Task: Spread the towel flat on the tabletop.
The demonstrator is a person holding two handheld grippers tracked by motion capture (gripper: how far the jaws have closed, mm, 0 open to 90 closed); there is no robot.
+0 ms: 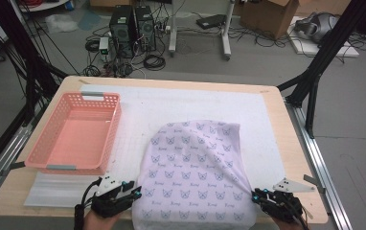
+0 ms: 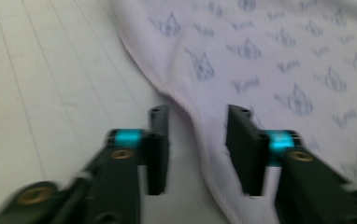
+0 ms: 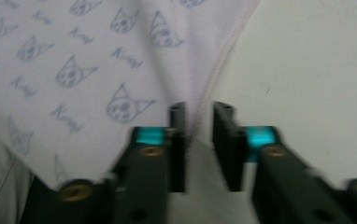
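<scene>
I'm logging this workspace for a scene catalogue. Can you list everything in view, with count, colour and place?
cloth: one, pale lilac with blue cat-face print, near middle of the table, bunched, its near edge over the table's edge
basket: one, pink plastic, left side of the table, nothing inside
foam mat: one, white, spread under cloth and basket
table: one, light wood
computer towers: two, black, on the floor behind the table
cardboard box: one, brown, far right floor
left gripper: one, black, at the cloth's left edge, jaws apart
right gripper: one, black, at the cloth's right edge, jaws apart
</scene>
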